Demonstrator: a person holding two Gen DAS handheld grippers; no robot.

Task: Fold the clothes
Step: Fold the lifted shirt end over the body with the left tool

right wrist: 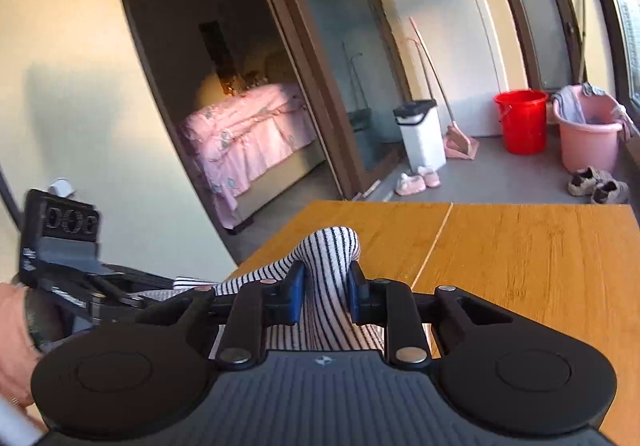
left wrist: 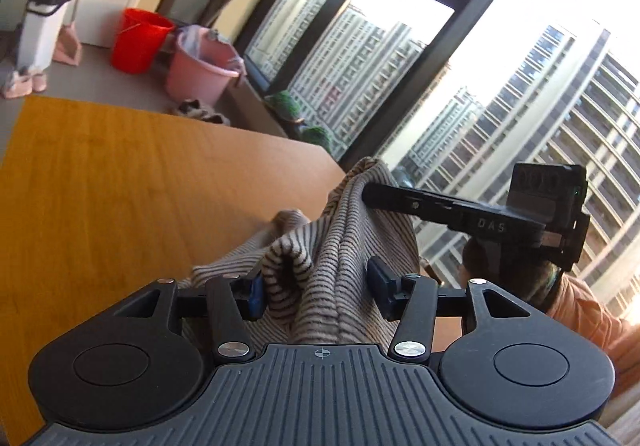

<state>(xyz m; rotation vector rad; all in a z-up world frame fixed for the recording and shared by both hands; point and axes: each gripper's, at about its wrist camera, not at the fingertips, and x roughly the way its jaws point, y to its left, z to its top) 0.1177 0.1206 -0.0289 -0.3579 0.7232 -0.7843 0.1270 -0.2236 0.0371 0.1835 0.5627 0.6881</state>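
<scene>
Striped cloth [left wrist: 340, 246] bunched, lifted over wooden table [left wrist: 120, 174]. Left gripper [left wrist: 320, 286] fingers spread, cloth draped between, not pinched. Right gripper [right wrist: 326, 288] fingers clenched on cloth fold.

A red bucket [right wrist: 521, 121] stands just beside a pink basin [right wrist: 588, 136] on the grey floor, with a white bin [right wrist: 422, 134], pink slippers [right wrist: 418, 180] and worn shoes [right wrist: 598, 182] near the wooden desk [right wrist: 540, 246] (tower blocks [left wrist: 520, 118] fill the window).
</scene>
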